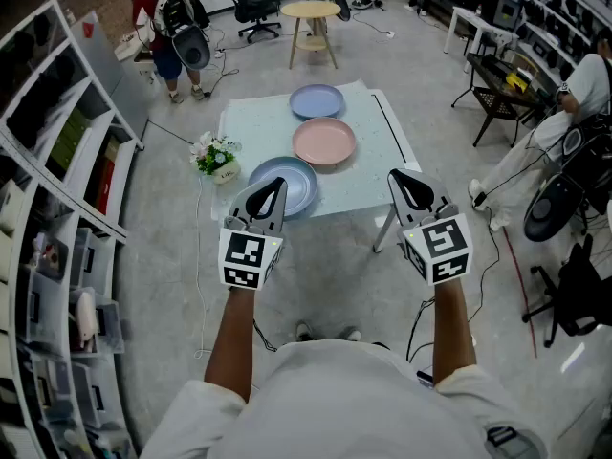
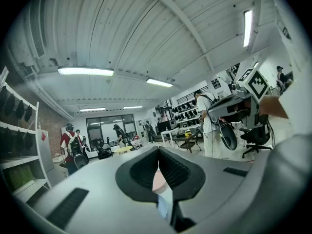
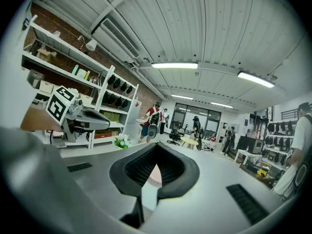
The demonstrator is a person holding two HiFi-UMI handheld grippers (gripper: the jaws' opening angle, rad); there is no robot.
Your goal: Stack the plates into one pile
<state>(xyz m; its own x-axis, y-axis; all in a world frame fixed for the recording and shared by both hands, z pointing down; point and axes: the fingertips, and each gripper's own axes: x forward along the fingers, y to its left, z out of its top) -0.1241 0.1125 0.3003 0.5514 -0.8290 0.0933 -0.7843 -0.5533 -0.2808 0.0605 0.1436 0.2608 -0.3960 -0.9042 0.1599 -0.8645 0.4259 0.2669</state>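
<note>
Plates are sitting apart on the pale desk [image 1: 258,132], none of them stacked. A blue plate [image 1: 296,185] is lying nearest the person, a pink plate [image 1: 324,142] just beyond it, and a lavender-blue plate [image 1: 316,101] at the far edge, the three strung out in a loose line. A small pot of flowers [image 1: 215,158] is standing at the desk's left edge, beside the blue plate.

The person is holding both tools out in front of the body, short of the work. The left hand-held gripper [image 1: 268,197] is pointing toward the blue plate's near rim, its jaws pressed together with nothing between them. The right hand-held gripper [image 1: 409,189] is hovering off the desk's near right corner, its jaws likewise closed and empty. Both are aiming forward across the room rather than down at the plates, which suggests a ready stance, not a grasp.

Judging by the layout, the pile is not yet begun, and the jaws will need to part before either tool can take a rim. Other people are working in the background.
</note>
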